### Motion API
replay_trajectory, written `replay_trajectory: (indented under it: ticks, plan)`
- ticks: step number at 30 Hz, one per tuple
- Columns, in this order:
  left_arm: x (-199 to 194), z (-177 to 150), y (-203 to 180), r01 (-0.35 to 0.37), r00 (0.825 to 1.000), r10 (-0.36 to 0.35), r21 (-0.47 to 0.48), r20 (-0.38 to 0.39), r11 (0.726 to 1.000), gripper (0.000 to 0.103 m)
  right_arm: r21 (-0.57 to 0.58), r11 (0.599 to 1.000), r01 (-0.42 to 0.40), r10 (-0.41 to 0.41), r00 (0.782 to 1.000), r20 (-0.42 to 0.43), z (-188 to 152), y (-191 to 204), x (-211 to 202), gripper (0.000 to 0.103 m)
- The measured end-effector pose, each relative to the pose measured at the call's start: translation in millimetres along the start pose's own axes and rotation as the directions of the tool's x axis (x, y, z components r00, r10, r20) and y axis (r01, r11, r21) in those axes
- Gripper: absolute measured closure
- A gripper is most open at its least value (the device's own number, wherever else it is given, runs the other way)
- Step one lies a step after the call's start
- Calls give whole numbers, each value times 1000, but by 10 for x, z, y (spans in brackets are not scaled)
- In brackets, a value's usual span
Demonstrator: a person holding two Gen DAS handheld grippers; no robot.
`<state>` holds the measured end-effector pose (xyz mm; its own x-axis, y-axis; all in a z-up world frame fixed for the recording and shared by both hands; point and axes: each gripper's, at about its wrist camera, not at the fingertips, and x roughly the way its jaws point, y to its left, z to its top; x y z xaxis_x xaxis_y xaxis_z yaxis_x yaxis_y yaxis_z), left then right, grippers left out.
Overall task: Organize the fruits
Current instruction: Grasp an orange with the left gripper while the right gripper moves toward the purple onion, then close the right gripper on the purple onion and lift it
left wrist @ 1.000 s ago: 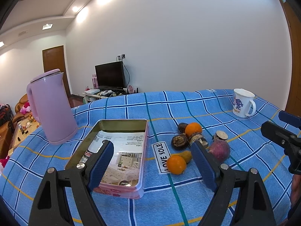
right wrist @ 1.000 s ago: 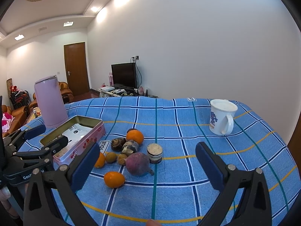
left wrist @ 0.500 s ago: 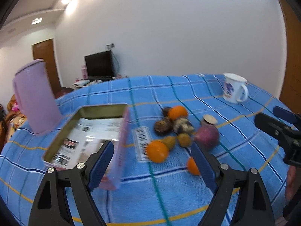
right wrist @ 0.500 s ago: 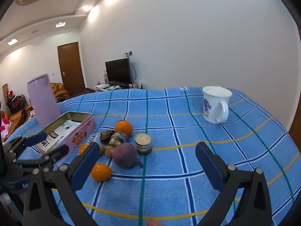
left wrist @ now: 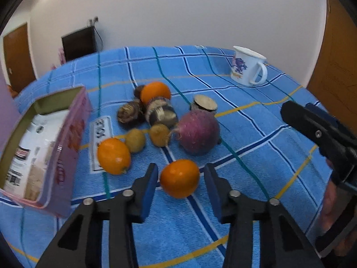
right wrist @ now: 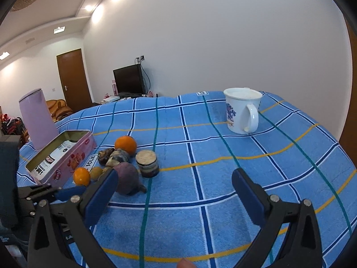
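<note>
An orange [left wrist: 179, 178] lies on the blue checked cloth [left wrist: 245, 178] at the front of a fruit cluster. My left gripper [left wrist: 180, 169] straddles it. Its jaws are closing, and the blue pads [left wrist: 150, 185] stand just off the orange's two sides. Behind it lie a purple radish [left wrist: 197, 131], a second orange [left wrist: 113, 155], two small brown fruits [left wrist: 135, 139], a third orange [left wrist: 155, 92] and dark taro pieces [left wrist: 160, 112]. My right gripper [right wrist: 174, 175] hangs open over bare cloth, right of the radish [right wrist: 128, 178]. Its left finger hides the front orange.
An open pink tin [left wrist: 44, 147] with printed paper inside stands left of the fruits. A white mug [right wrist: 241, 110] sits at the far right and a pink kettle [right wrist: 39, 118] at the far left. A cut round slice [right wrist: 147, 163] stands by the radish.
My left gripper dropped and tilted down toward the fruits, and its wide jaws narrowed around the front orange. The right gripper moved a little forward and lower.
</note>
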<state>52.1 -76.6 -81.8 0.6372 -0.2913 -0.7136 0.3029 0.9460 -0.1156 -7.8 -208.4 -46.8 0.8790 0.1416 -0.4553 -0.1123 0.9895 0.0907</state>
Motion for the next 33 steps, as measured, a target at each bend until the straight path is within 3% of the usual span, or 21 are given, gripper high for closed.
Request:
replay_trajectory:
  ticks: [7,8,10,13,19,27,30,33]
  plan:
    - [-44,-24,43,48,999,-48,-9,6,999,64,-31,999,-5,5,1000,-13,51,157,140,0]
    - [-115,-24,75,27,999,-27,-9,40,1000,64,-37,999,-3,3,1000,-20,61,186,177,1]
    - [-228,-12,165,-35,995,35,-10,95,999,64,-50,999,-4,3,999,-36,87,256,255,11]
    - [-379,7,322,-127,976,132,-36,171,991,64,-69,998,-10,5,998,-65,126,370,400,15]
    - [-422,71,599,-163,963,177,-87,201,983,64,-92,995,-33,19,990,-143,102,605,653,21]
    - [-352,29,648,-148,967,166,-103,195,984,64,-124,992,-34,4,971,-237,9,737,867,22]
    - [-358,23,639,-149,965,168,-106,200,983,64,-126,990,-67,31,961,-274,-7,766,940,31]
    - [-372,19,628,-150,964,170,-108,207,983,64,-134,985,-108,64,952,-300,-17,827,985,48]
